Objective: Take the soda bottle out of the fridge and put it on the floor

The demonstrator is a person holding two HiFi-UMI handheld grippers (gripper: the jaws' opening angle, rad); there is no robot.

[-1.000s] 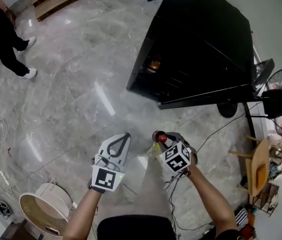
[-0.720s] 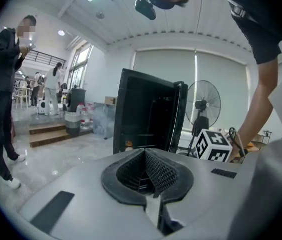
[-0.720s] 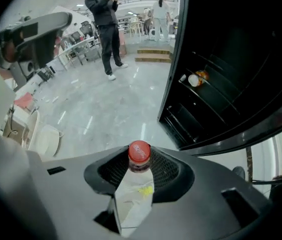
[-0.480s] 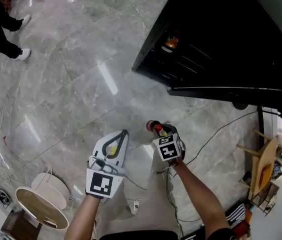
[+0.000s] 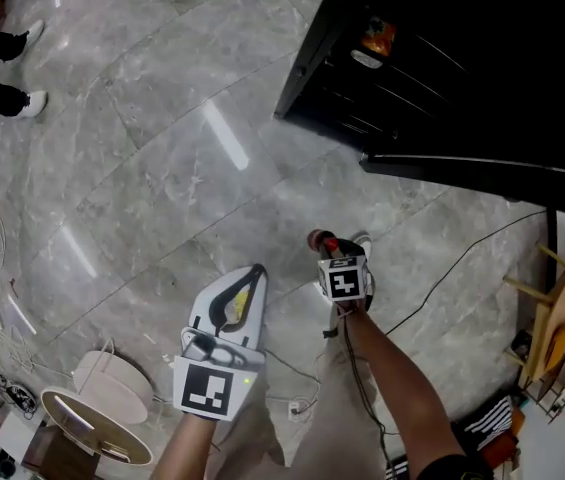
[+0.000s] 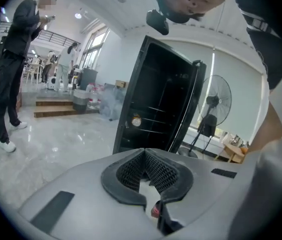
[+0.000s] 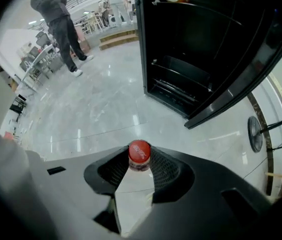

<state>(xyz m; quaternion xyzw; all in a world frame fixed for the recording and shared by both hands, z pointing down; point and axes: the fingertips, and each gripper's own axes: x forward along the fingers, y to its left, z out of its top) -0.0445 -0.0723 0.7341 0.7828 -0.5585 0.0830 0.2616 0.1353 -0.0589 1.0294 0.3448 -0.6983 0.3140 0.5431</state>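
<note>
On the wide stone floor (image 5: 152, 158), bare to the left, the open black fridge (image 5: 482, 58) stands ahead, its door (image 5: 472, 170) jutting out at the right. The left tongs (image 5: 253, 272) hang empty, tips together. Just beside them the right tongs (image 5: 326, 250) point down, clamped on the neck of the soda bottle (image 7: 140, 153).

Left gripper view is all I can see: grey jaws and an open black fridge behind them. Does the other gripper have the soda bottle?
Observer: Yes. The right gripper is shut on a small soda bottle. Its round red cap shows between the jaws.
Visitor: Is it inside the fridge?
Observer: No. In the head view it is over the grey marble floor, apart from the tall black fridge.
Visitor: Anything else down there?
Observer: A round white-and-tan stool-like piece stands at the lower left, to the left of the left gripper.
</note>
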